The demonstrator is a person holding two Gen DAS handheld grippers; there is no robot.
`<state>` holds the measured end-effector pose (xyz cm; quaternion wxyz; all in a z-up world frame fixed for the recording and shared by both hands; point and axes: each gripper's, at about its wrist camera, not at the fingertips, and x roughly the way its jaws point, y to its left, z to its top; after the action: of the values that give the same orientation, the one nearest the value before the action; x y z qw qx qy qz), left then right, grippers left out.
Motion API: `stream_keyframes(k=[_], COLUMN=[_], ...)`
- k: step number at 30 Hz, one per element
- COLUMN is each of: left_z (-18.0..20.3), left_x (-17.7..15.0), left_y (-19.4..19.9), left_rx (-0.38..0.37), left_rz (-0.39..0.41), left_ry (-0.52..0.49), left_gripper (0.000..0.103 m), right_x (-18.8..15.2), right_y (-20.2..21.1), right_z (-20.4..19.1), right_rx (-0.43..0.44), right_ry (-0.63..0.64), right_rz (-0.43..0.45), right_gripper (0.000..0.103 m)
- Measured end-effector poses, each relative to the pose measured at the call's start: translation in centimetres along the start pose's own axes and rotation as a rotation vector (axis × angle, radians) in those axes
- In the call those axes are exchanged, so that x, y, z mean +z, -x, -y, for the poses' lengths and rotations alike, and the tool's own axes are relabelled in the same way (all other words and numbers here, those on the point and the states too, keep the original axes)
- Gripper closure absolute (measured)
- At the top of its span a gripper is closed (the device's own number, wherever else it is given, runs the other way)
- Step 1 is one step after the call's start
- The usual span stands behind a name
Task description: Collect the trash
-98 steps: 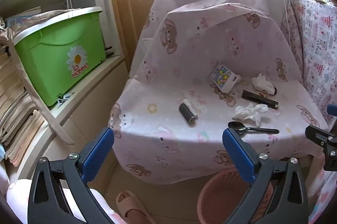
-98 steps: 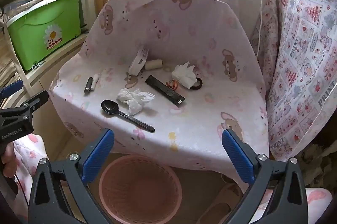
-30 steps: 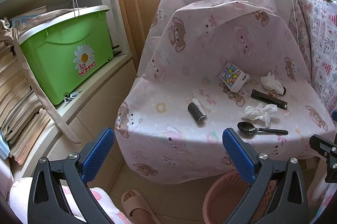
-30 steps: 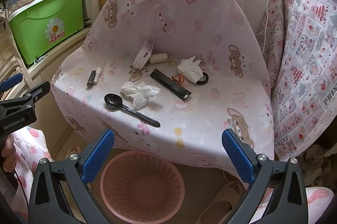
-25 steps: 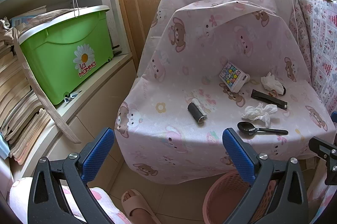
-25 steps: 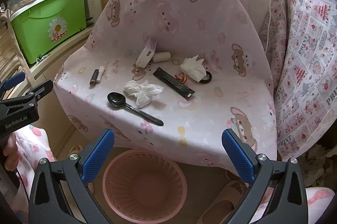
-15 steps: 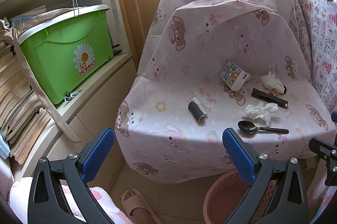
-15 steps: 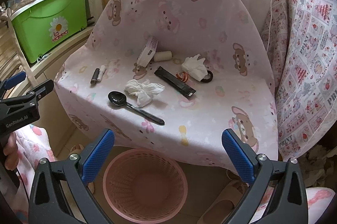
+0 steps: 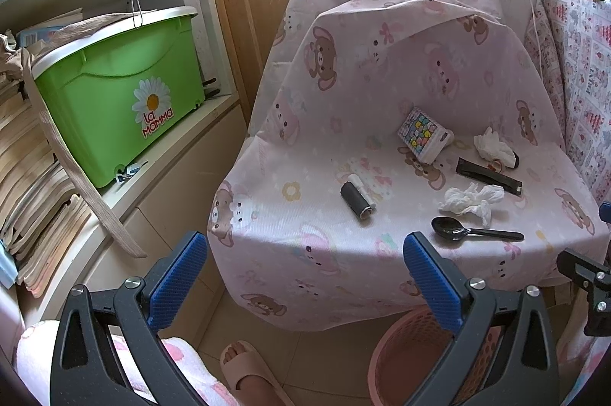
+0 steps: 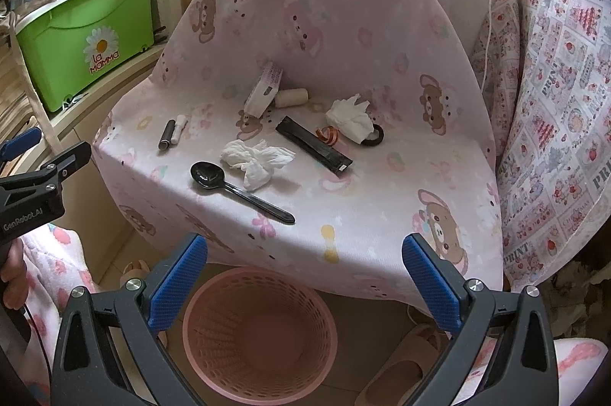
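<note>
The left gripper (image 9: 303, 276) hangs spread wide, holding nothing. On the covered chair (image 10: 382, 200) lie a spoon (image 10: 236, 188), a crumpled tissue (image 10: 257, 158), and another tissue (image 10: 351, 118), perhaps resting on a ring. The right gripper (image 10: 303, 278), equally spread, hovers above the pink basket (image 10: 259, 333).

Drawn back from the covered chair (image 10: 343, 200) since earlier; pink basket (image 10: 259, 337) now fuller in right view.
</note>
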<state>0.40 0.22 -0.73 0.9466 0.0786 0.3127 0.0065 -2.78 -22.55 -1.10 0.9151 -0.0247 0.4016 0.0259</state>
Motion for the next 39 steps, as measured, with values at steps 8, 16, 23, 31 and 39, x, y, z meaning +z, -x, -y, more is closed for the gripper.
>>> stream_keyframes(k=[8,16,23,31,39], left_z=[0.0,0.0,0.5,-0.7,-3.3], left_x=[0.0,-0.2,-0.8,0.0,-0.4], left_y=[-0.3,-1.5,-2.8,-4.8,-7.8], left_rx=[-0.012,-0.081,-0.083,-0.115,-0.155], left_rz=[-0.014,-0.077,-0.143,-0.205,-0.316], left_ry=[0.0,0.021,0.004,0.102,0.272], left_gripper=[0.001,0.001,0.014,0.013,0.013], right_x=[-0.1,-0.2,0.0,2.9,6.5], right_y=[-0.3,-0.6,-0.9,-2.3,-7.3], right_z=[-0.4,-0.6,-0.9,-1.5,-0.8], right_rx=[0.01,0.014,0.047,0.154,0.19], right_ry=[0.007,0.009,0.013,0.041,0.009], right_rz=[-0.011,-0.02,-0.028,-0.075,-0.158], right_gripper=[0.0,0.0,0.01,0.036,0.053])
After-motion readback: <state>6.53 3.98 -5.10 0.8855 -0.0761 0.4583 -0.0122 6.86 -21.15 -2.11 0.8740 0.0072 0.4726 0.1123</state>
